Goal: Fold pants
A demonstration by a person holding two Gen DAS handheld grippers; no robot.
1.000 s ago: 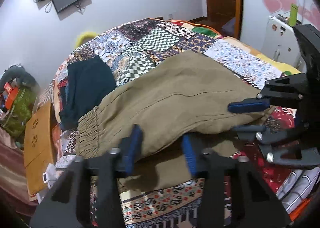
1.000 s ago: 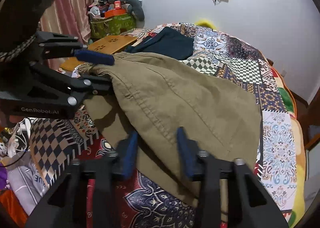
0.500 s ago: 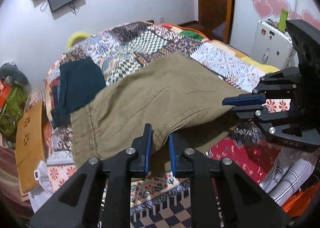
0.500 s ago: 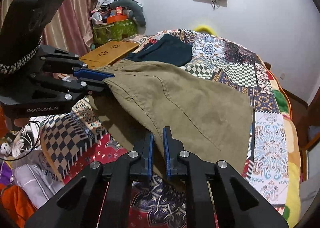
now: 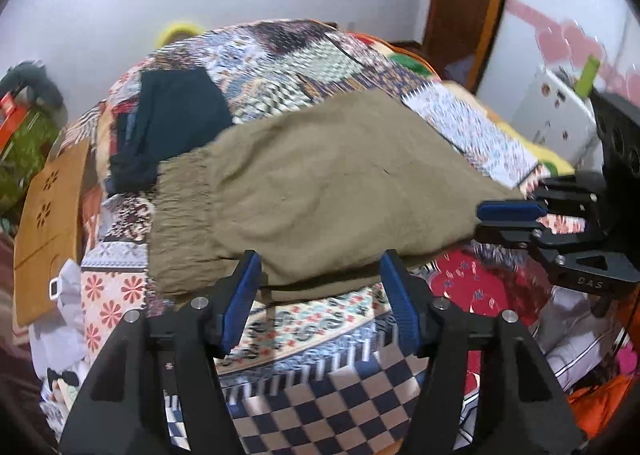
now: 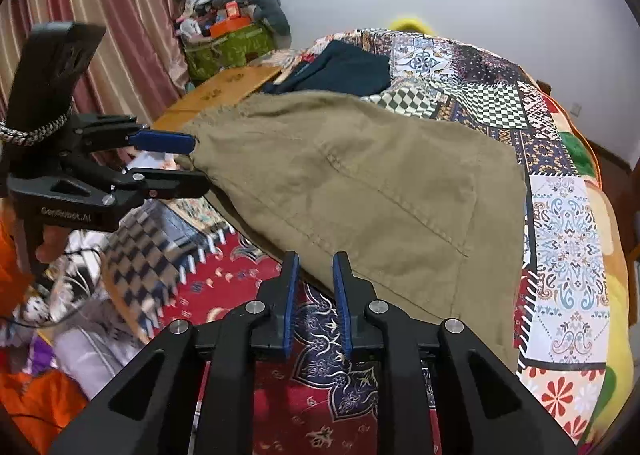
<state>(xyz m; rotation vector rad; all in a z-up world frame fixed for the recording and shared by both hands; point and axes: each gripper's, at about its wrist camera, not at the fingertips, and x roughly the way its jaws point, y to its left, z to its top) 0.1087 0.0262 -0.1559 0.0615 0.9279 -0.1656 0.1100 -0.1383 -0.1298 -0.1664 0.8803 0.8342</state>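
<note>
Olive pants (image 5: 328,191) lie folded over on the patchwork bedspread (image 5: 304,67), gathered waistband to the left. My left gripper (image 5: 320,279) is at their near edge, jaws wide and opening; cloth lies between the fingers (image 5: 244,291) unpressed. In the right wrist view the left gripper (image 6: 192,161) stands open around the waistband corner of the pants (image 6: 360,183). My right gripper (image 6: 316,267) is at the pants' near hem, its jaws opening with a narrow gap and no cloth pinched. The left wrist view shows the right gripper (image 5: 488,221) at the right corner.
A folded dark navy garment (image 5: 176,127) lies on the bed beyond the waistband. A wooden board (image 5: 48,223) leans at the bed's left side, a green bag (image 6: 232,47) behind it. A white cabinet (image 5: 560,115) and a door (image 5: 468,3) stand to the right.
Half a second ago both grippers were shut at the pants' near edge. Now the left stands wide apart and the right slightly apart, and both have drawn back a little. The pants lie flatter.
</note>
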